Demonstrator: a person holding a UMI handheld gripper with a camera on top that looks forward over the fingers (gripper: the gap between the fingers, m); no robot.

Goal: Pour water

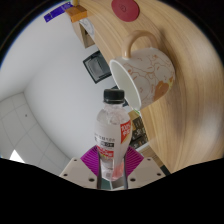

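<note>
**Bottle gripped below a tipped mug**

The gripper (112, 170) is clenching a clear water bottle (112, 135), both pink pads (100, 158) pressing on its lower body. The bottle is standing upright between the fingers, black cap on. Just beyond its cap, a pink patterned mug (143, 72) is lying tilted on a round wooden table (185, 100), mouth facing the bottle. Farther off, a pink disc (125, 9) is resting on the table.

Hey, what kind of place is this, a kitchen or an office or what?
Probably a home or office tabletop, not clearly a kitchen. A round wooden table carries a patterned mug and a pink lid, with white floor beside it. The gripper is shut on a water bottle.
</note>
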